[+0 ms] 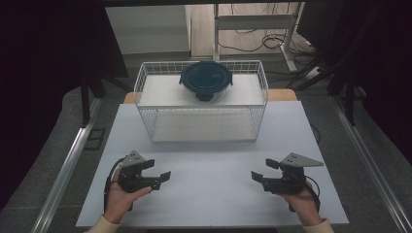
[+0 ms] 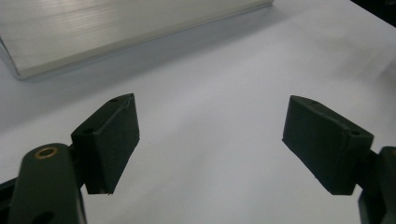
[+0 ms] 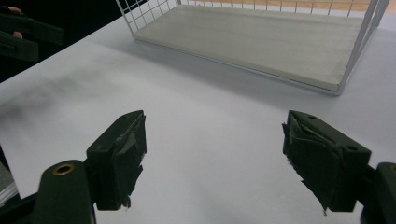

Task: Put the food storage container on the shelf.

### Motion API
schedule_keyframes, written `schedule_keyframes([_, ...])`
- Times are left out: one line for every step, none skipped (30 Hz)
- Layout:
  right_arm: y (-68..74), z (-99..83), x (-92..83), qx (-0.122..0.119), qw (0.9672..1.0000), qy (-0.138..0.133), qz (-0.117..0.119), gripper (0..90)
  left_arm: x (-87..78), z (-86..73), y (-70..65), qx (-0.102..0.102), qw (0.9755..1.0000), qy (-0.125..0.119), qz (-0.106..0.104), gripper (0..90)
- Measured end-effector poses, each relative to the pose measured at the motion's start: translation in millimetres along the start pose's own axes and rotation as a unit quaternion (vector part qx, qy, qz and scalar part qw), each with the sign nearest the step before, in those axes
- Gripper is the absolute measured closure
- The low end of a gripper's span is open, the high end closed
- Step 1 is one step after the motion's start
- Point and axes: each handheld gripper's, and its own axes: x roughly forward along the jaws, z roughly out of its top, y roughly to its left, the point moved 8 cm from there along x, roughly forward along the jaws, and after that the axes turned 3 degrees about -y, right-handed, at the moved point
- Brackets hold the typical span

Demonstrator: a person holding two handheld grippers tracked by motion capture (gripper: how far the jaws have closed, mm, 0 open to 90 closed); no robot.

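Observation:
A round container with a dark blue lid [image 1: 206,79] sits on the upper shelf of a white wire rack [image 1: 145,92] at the back of the white table [image 1: 214,155]. My left gripper [image 1: 158,171] rests low over the table's front left, held in a hand, open with nothing between its jaws. My right gripper [image 1: 264,170] mirrors it at the front right, also open. In the left gripper view the left gripper [image 2: 210,116] spreads wide over bare tabletop. In the right gripper view the right gripper [image 3: 215,119] does the same, its pads [image 3: 128,149] worn and frayed.
The rack's lower shelf board [image 3: 261,42] lies ahead of both grippers, bare, and its corner [image 2: 116,28] shows in the left gripper view. The left gripper [image 3: 23,32] shows at the right gripper view's far left. Metal rails [image 1: 68,165] flank the table. Desk legs and cables [image 1: 272,41] lie behind.

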Motion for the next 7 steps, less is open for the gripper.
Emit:
schedule_keyframes([-0.1,-0.7,1.0,-0.003,1.0,-0.001,-0.001,20.4,0.6,0.1,1.9,0.0,1.0,-0.002,0.004,18.1])
schedule_keyframes([-0.1,-0.7,1.0,-0.003,1.0,-0.001,-0.001,20.4,0.6,0.1,1.9,0.0,1.0,-0.002,0.004,18.0])
schedule_keyframes([-0.1,-2.4,3.1,-0.008,1.0,0.001,-0.001,19.8,3.0,-0.7,5.7,-0.003,0.9999,-0.004,0.012,17.6])
schedule_keyframes([0.1,-3.7,4.3,-0.008,1.0,0.003,0.001,19.3,4.7,-1.2,7.7,-0.004,0.9998,-0.003,0.017,17.4])
schedule_keyframes([-0.3,-5.2,5.7,-0.007,1.0,0.005,0.002,18.8,6.6,-2.0,9.3,-0.004,0.9998,-0.001,0.021,17.3])
schedule_keyframes([-0.3,-5.2,5.7,-0.007,1.0,0.005,0.002,18.8,6.6,-2.0,9.3,-0.004,0.9998,-0.001,0.021,17.2])
schedule_keyframes([-1.5,-6.9,6.9,-0.009,0.9999,0.008,0.0,18.6,8.9,-2.6,10.4,-0.007,0.9997,0.001,0.024,17.2])
